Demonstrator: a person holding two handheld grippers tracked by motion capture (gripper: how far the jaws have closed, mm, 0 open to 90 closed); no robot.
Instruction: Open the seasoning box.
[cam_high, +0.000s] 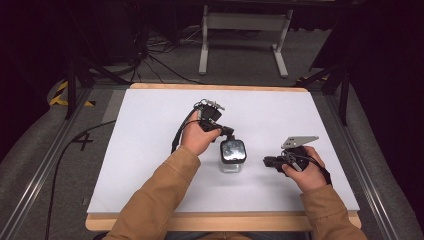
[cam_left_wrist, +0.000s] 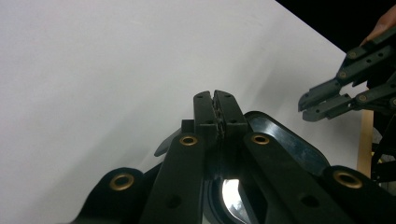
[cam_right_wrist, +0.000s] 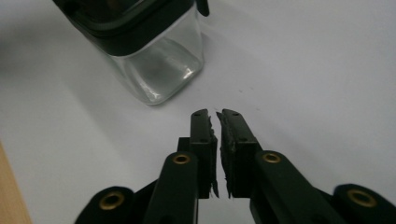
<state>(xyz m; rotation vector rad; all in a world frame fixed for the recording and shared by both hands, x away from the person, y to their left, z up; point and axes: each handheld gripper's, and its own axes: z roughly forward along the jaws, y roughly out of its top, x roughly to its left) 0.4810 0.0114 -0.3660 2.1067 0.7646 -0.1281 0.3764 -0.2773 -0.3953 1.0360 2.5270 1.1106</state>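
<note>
- Your left gripper (cam_high: 227, 134) rests at the 11 o'clock corner of the jar lid (cam_high: 233, 150), near the centre of the tabletop (cam_high: 150, 130).
- In the left gripper view its jaws are pressed together, pad against pad, with nothing visible between them. The gripper (cam_left_wrist: 215, 95) sits directly above the glossy black lid (cam_left_wrist: 289, 140); whether it touches the lid cannot be determined.
- Your left hand (cam_high: 200, 137) wraps the gripper body, and its cable trails toward 9 o'clock and back along the sleeve.
- Your right gripper (cam_high: 267, 161) lies at 3 o'clock of the jar (cam_high: 231, 166), near it but apart, with its jaws pointing toward 9 o'clock at the jar.
- In the right gripper view, that gripper (cam_right_wrist: 215, 115) has its jaws almost together, with a thin slit between the worn pads and nothing in it. No object is held.
- Your right hand (cam_high: 307, 172) holds the gripper low over the tabletop; the grey three-cornered plate (cam_high: 299, 141) stands on top at 12 o'clock of the hand.
- The jar is a clear, square-sided glass container standing upright on the white tabletop, with the black lid seated on top.
- In the right gripper view the jar (cam_right_wrist: 161, 65) appears at 11 o'clock of the jaw tips, its glass wall clear and its interior showing no contents.
- In the left gripper view your right gripper (cam_left_wrist: 322, 100) shows at 2 o'clock, jaws nearly closed, beyond the lid edge.
- Both of your sleeves enter from 6 o'clock across the wooden tabletop edge (cam_high: 225, 220).
</note>
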